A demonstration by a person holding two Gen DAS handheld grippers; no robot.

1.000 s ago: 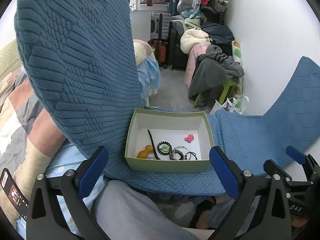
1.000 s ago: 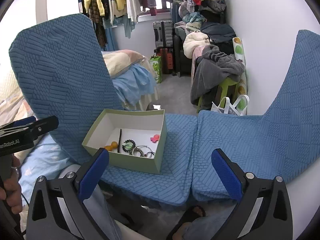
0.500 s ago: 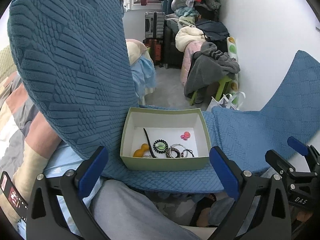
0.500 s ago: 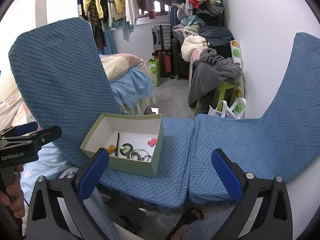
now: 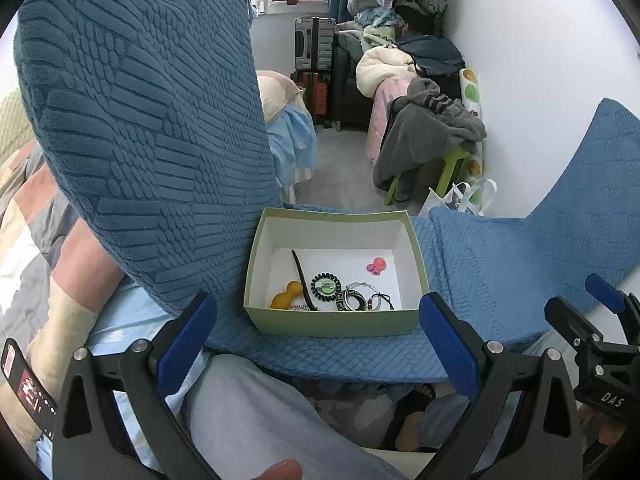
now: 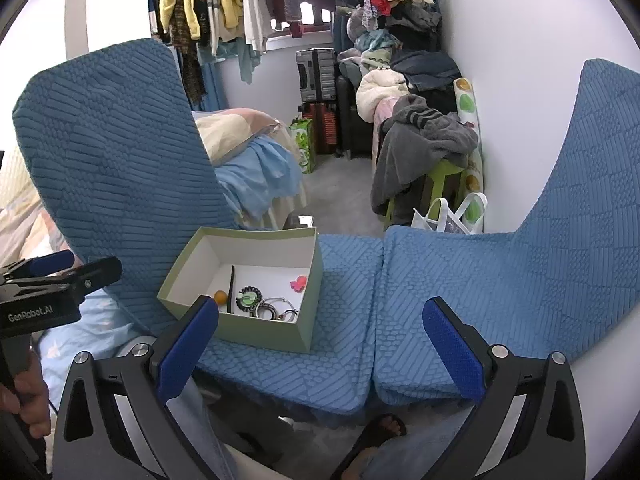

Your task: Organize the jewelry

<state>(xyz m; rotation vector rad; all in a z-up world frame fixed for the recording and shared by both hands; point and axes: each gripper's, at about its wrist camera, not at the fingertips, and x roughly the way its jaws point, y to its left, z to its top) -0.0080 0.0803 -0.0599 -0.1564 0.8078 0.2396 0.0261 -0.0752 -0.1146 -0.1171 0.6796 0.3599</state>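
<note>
Both tools, left and right, gape empty before a square green cardboard box on quilted blue cushion.

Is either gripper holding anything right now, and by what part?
Nothing is held. Left gripper and right gripper are both open and empty; the jewelry stays in the box.

Count: 1 box, 6 pcs inside

1 green box: 1 black stick, 1 orange gourd pc, 1 round green/black brooch, 1 pink charm, 1 bangle cluster, 1 beaded cord. 2 blue cushion seats. 2 grippers, L & R.
</note>
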